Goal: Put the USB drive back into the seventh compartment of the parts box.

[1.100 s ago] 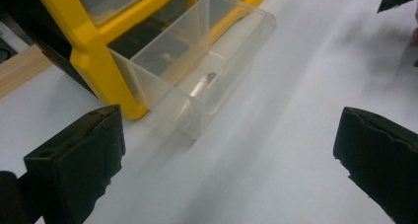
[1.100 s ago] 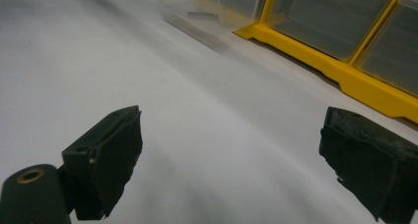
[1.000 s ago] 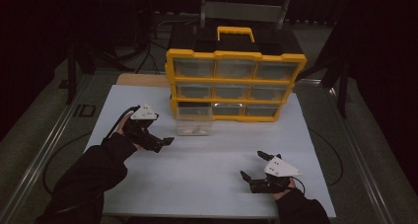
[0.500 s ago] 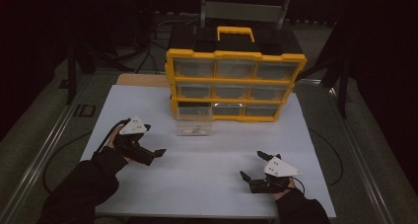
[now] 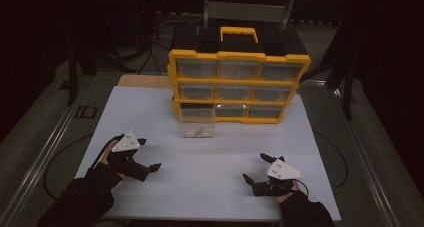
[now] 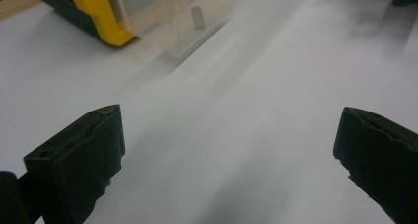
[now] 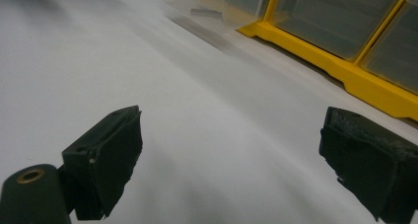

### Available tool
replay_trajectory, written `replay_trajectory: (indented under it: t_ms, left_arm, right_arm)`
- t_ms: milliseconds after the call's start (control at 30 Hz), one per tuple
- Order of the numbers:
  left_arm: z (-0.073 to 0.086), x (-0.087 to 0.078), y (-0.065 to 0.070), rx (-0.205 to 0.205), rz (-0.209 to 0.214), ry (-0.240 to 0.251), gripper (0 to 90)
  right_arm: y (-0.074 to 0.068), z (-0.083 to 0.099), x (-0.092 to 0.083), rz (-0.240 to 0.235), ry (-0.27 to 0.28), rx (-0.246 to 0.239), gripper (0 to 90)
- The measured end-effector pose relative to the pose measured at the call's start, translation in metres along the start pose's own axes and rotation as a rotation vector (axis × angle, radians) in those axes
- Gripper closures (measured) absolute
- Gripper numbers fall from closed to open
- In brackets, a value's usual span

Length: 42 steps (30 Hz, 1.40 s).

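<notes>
A yellow organizer (image 5: 239, 84) with clear drawers stands at the back of the white table (image 5: 210, 162). Its bottom-left drawer (image 5: 197, 121) is pulled out toward me, with a small dark part inside (image 5: 196, 132). My left gripper (image 5: 148, 154) rests open near the table's front left, well short of the drawer. In the left gripper view the drawer (image 6: 197, 17) lies ahead at upper left, and the wide-apart jaws hold nothing. My right gripper (image 5: 256, 168) sits open at the front right. The right gripper view has the organizer (image 7: 345, 31) at upper right.
A yellow handle (image 5: 239, 33) tops the organizer. A metal frame (image 5: 247, 9) stands behind it. Rails run along the table's left (image 5: 40, 157) and right (image 5: 370, 172) sides. Cables trail from both grippers over the table edge.
My left gripper has drawn back from the pulled-out drawer toward the front left of the table. The right gripper has stayed in place.
</notes>
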<state>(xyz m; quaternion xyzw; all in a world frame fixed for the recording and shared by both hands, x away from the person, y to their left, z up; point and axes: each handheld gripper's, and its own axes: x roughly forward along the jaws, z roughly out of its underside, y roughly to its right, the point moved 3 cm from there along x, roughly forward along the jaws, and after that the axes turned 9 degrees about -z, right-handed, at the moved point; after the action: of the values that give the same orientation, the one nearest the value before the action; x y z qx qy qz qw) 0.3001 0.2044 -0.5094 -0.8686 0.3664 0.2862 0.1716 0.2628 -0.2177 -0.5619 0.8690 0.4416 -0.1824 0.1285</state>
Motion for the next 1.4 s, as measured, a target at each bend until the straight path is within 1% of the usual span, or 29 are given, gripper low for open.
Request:
replay_trajectory:
  t_ms: [100,200,267,400,467,533,600,667,733,800,933,1067,1200,1300,1400]
  left_arm:
    - [0.008,-0.001,0.001,-0.006,-0.003,-0.004,0.3]
    - [0.015,-0.002,0.002,-0.003,-0.005,-0.008,0.3]
    - [0.020,-0.003,0.003,-0.021,-0.009,-0.001,0.3]
    - [0.027,-0.007,0.003,-0.025,-0.016,0.006,0.3]
    - [0.031,-0.008,0.003,-0.042,-0.018,0.022,0.3]
    - [0.035,-0.010,0.004,-0.044,-0.018,0.034,0.3]
    - [0.040,-0.011,0.005,-0.050,-0.015,0.033,0.4]
    - [0.044,-0.012,0.006,-0.047,-0.023,0.022,0.4]
    - [0.049,-0.013,0.006,-0.043,-0.039,0.024,0.4]
    - [0.053,-0.014,0.004,-0.064,-0.042,0.028,0.4]
    - [0.061,-0.017,0.003,-0.076,-0.042,0.026,0.4]
    - [0.067,-0.021,0.005,-0.083,-0.043,0.032,0.4]
    - [0.072,-0.023,0.004,-0.097,-0.055,0.041,0.4]
    - [0.075,-0.023,0.004,-0.077,-0.074,0.021,0.4]
    - [0.078,-0.023,0.004,-0.093,-0.076,0.030,0.4]
  right_arm:
    - [0.001,0.000,0.000,-0.001,0.003,0.003,9.3]
    - [0.000,0.000,0.000,-0.001,-0.001,0.000,9.3]
    - [0.000,0.000,0.001,-0.002,0.001,0.004,9.3]
    - [0.000,0.000,0.001,-0.004,-0.004,-0.002,9.3]
    - [0.000,0.000,0.001,-0.005,-0.002,0.006,9.3]
    - [-0.001,0.000,0.001,-0.007,-0.002,0.001,9.3]
    - [0.000,0.001,0.002,-0.008,-0.009,-0.002,9.3]
    - [0.000,0.001,0.002,-0.008,-0.006,0.001,9.3]
    - [-0.001,0.001,0.002,-0.009,-0.008,-0.005,9.3]
    - [0.000,0.001,0.002,-0.008,-0.009,-0.002,9.3]
    - [-0.001,0.001,0.002,-0.009,-0.010,-0.007,9.3]
    - [0.000,0.001,0.002,-0.010,-0.007,-0.001,9.3]
    - [0.000,0.001,0.002,-0.010,-0.008,0.002,9.3]
    - [-0.001,0.001,0.002,-0.010,-0.009,-0.004,9.3]
    - [0.000,0.001,0.001,-0.009,-0.008,0.003,9.3]
